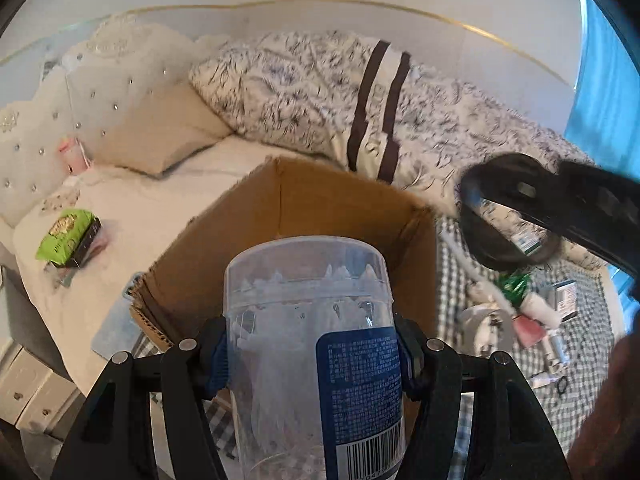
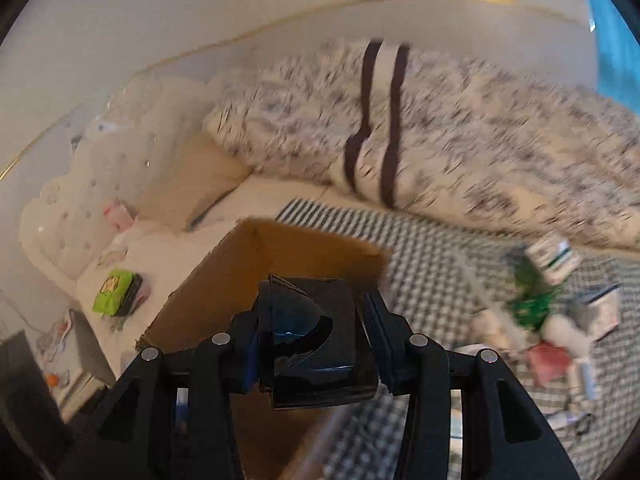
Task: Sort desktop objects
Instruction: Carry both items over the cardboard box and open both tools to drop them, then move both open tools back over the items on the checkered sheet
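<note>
My left gripper (image 1: 312,356) is shut on a clear plastic jar (image 1: 308,320) with a blue label and a barcode. The jar hangs in front of the open cardboard box (image 1: 320,208). My right gripper (image 2: 316,352) is shut on a glossy black box-like object (image 2: 316,360) with a curved cutout, above the near edge of the same cardboard box (image 2: 304,252). In the left wrist view the right gripper (image 1: 532,200) appears blurred at the upper right, to the right of the box, with the black object (image 1: 480,232) in it.
The box stands on a bed, partly on a checked cloth (image 2: 432,264). A pile of small cartons, tubes and a green packet (image 2: 552,320) lies on the cloth at the right. A green snack pack (image 1: 68,236) lies on the white sheet at the left. A patterned quilt (image 1: 320,92) is behind.
</note>
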A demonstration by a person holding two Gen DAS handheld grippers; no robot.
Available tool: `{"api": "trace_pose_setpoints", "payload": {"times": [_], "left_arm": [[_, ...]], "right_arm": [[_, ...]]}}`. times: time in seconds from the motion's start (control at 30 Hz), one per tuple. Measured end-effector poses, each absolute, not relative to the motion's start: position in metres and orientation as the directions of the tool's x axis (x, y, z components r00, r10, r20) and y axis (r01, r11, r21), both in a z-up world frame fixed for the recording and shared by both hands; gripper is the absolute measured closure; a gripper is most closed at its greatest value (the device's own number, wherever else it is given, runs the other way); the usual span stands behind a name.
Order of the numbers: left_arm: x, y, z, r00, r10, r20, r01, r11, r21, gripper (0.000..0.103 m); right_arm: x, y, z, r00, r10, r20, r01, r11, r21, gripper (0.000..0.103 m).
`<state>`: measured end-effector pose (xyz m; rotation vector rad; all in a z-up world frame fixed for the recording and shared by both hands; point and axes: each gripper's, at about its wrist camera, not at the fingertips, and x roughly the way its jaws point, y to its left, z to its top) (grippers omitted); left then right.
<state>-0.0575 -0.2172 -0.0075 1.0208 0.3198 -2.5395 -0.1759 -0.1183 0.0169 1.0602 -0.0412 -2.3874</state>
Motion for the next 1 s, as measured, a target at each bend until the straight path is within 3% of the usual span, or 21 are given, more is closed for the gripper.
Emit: {"api": "trace_pose_setpoints", "payload": {"times": [0.1, 0.13, 0.17, 0.2, 0.23, 0.27, 0.47, 0.73, 1.0], "left_arm": [[-0.062, -0.228, -0.022, -0.660, -0.247, -0.709, 0.429, -0.899, -0.087, 0.037], [-0.062, -0.230, -0.023, -0.666, -0.241, -0.706, 0.429, -0.898, -0.098, 0.036], [-0.063, -0.230, -0.024, -0.666, -0.247, -0.704, 0.433, -0.896, -0.096, 0.028], [-0.066, -0.232, -0.026, -0.660, -0.260, -0.705, 0.443, -0.893, -0.085, 0.019], [-0.068, -0.233, -0.029, -0.649, -0.280, -0.707, 0.457, -0.887, -0.069, 0.003], [-0.069, -0.233, -0.030, -0.645, -0.295, -0.705, 0.467, -0.882, -0.058, 0.001], [-0.072, -0.224, -0.031, -0.647, -0.296, -0.703, 0.461, -0.886, -0.051, 0.001], [-0.059, -0.166, 0.008, -0.691, -0.283, -0.665, 0.392, -0.920, -0.016, 0.001], [-0.020, -0.084, 0.060, -0.792, -0.228, -0.566, 0.260, -0.965, 0.025, 0.000]], "right_arm": [[-0.183, -0.130, 0.000, -0.555, -0.446, -0.702, 0.438, -0.874, 0.209, 0.056], [-0.184, -0.132, -0.002, -0.563, -0.441, -0.699, 0.431, -0.878, 0.207, 0.041], [-0.185, -0.132, -0.003, -0.577, -0.424, -0.698, 0.414, -0.889, 0.198, 0.014], [-0.186, -0.132, -0.003, -0.596, -0.399, -0.697, 0.394, -0.901, 0.180, 0.007], [-0.186, -0.132, -0.001, -0.618, -0.375, -0.691, 0.378, -0.912, 0.158, 0.006], [-0.186, -0.129, 0.001, -0.631, -0.363, -0.685, 0.371, -0.917, 0.144, 0.006], [-0.185, -0.099, 0.011, -0.639, -0.371, -0.674, 0.351, -0.920, 0.174, 0.006], [-0.151, -0.013, 0.056, -0.705, -0.339, -0.623, 0.281, -0.940, 0.193, 0.006], [-0.065, 0.106, 0.095, -0.827, -0.175, -0.534, 0.148, -0.985, 0.093, 0.006]]}}
